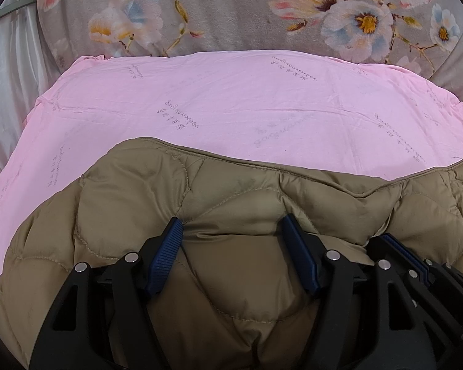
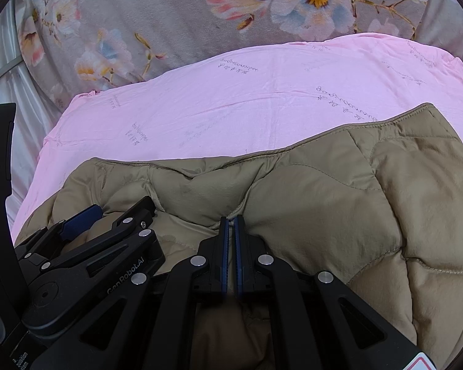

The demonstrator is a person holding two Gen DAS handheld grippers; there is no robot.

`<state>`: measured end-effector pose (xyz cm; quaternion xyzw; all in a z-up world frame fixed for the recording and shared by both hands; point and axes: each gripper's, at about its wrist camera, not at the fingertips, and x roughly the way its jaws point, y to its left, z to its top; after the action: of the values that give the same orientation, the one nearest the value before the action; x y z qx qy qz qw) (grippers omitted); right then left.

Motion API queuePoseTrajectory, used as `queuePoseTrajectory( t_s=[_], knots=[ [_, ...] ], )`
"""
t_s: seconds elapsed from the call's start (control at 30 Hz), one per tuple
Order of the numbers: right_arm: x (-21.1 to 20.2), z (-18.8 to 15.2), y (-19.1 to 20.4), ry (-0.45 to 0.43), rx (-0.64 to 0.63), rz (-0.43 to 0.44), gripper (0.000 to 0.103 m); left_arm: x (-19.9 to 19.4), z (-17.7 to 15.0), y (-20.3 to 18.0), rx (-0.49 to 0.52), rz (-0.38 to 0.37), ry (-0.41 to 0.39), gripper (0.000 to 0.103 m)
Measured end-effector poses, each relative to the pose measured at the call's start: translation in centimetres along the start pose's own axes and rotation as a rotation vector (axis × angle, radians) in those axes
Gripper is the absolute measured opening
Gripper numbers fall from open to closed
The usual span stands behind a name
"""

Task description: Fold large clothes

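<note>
Right gripper (image 2: 230,220) pinches the quilted jacket (image 2: 324,200); left gripper (image 1: 233,219) gapes, its view showing both.

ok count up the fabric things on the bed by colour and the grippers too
Tan quilted jacket: 1
Pink sheet: 1
Grey floral blanket: 1
Grippers: 2, left gripper open over the jacket, right gripper pinching a jacket fold
Total: 5

Both my wrist views sit close over the tan jacket (image 1: 237,203), facing the pink sheet (image 2: 231,104) and floral blanket (image 1: 231,12) at frame top.
</note>
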<state>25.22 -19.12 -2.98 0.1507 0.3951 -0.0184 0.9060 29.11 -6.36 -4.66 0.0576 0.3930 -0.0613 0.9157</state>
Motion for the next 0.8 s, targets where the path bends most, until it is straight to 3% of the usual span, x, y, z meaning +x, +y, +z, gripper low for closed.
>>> queuePoseTrajectory(
  t_s=[0.17, 0.3, 0.37, 0.47, 0.53, 0.7, 0.8],
  knots=[
    [0.0, 0.1, -0.1, 0.001, -0.002, 0.0, 0.003, -0.1, 0.0, 0.0, -0.005, -0.009, 0.0, 0.065],
    [-0.8, 0.4, -0.1, 0.007, 0.0, 0.014, 0.003, -1.0, 0.2, 1.4, -0.04, -0.086, 0.026, 0.067],
    [-3.2, 0.0, 0.1, -0.02, -0.007, 0.02, 0.006, -3.1, -0.2, 3.4, -0.087, -0.135, 0.014, 0.067],
    [-7.1, -1.2, 1.3, -0.038, -0.038, 0.044, 0.01, -6.9, -1.6, 7.2, -0.112, -0.115, -0.025, 0.069],
    [-9.0, -2.4, 2.1, -0.041, -0.062, 0.048, 0.01, -8.8, -3.2, 10.6, -0.16, -0.114, -0.032, 0.075],
    [-10.5, -5.4, 4.0, 0.002, -0.088, 0.081, 0.01, -10.4, -8.4, 18.0, -0.336, -0.178, 0.044, 0.077],
    [-10.6, -7.3, 5.0, 0.023, -0.105, 0.079, 0.01, -11.9, -11.1, 20.2, -0.396, -0.151, 0.045, 0.077]
  ],
)
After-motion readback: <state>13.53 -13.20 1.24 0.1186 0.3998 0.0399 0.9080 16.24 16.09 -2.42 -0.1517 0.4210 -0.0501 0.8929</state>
